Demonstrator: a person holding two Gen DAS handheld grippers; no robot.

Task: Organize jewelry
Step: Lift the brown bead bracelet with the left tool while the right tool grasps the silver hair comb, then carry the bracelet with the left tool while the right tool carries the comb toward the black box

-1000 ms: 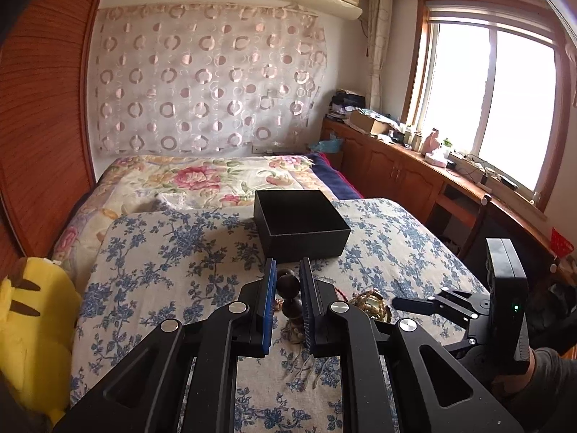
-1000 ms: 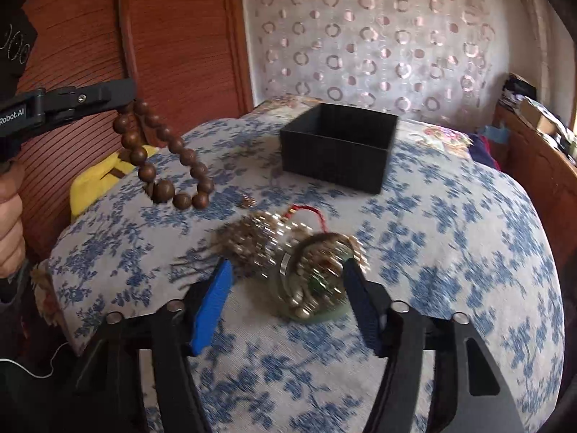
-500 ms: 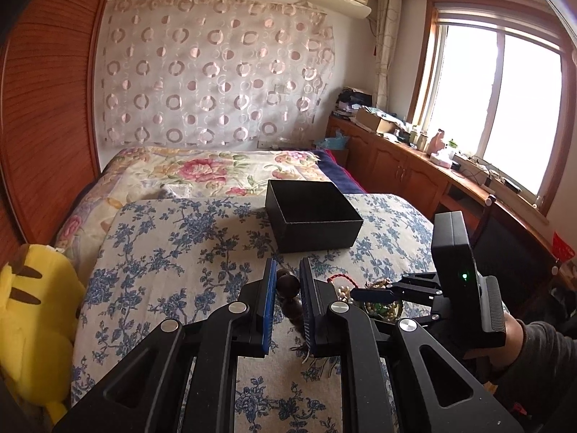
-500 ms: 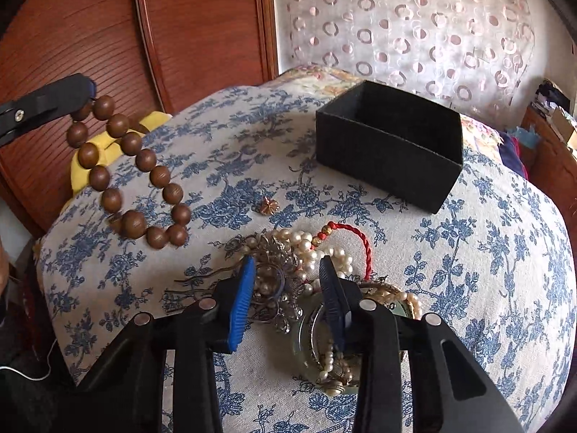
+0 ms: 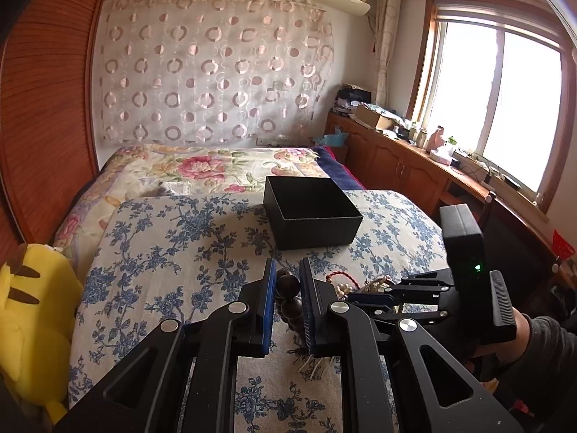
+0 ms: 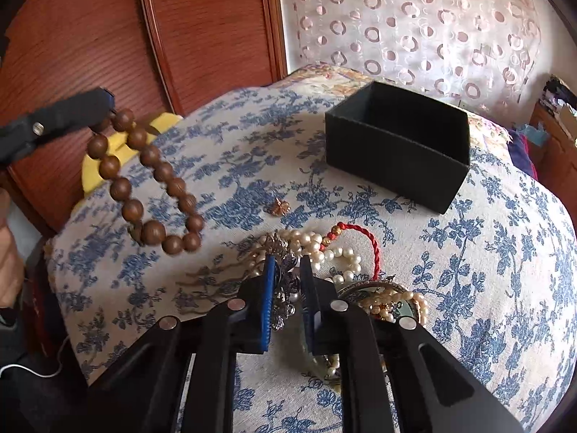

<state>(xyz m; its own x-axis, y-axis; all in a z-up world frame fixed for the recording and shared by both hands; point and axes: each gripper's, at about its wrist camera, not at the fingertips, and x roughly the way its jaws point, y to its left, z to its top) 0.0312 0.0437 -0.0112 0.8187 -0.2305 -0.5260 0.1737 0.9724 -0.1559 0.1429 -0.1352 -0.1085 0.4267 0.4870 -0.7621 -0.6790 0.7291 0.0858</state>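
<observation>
My left gripper (image 5: 286, 270) is shut on a brown wooden bead bracelet (image 5: 287, 283). In the right wrist view the bracelet (image 6: 151, 187) hangs from the left gripper (image 6: 102, 103), above the blue-flowered cloth (image 6: 505, 252). A jewelry pile lies on the cloth: a silver filigree ornament (image 6: 283, 283), white pearls (image 6: 324, 252), a red cord (image 6: 373, 243) and a round green piece (image 6: 396, 306). My right gripper (image 6: 287, 263) is down in the pile, its jaws closing with the silver ornament between the pads. An open black box (image 6: 389, 158) stands beyond.
A small gold flower piece (image 6: 279, 208) lies alone between pile and box. A yellow plush toy (image 5: 32, 324) sits at the cloth's left edge by the wooden panel (image 6: 90, 36). A floral quilt (image 5: 202, 169) lies behind the box (image 5: 310, 216); cabinets (image 5: 396, 166) run under the window.
The right gripper's jaws have narrowed from wide apart to close around the silver ornament, after moving over the pile. The left gripper still holds the hanging bracelet.
</observation>
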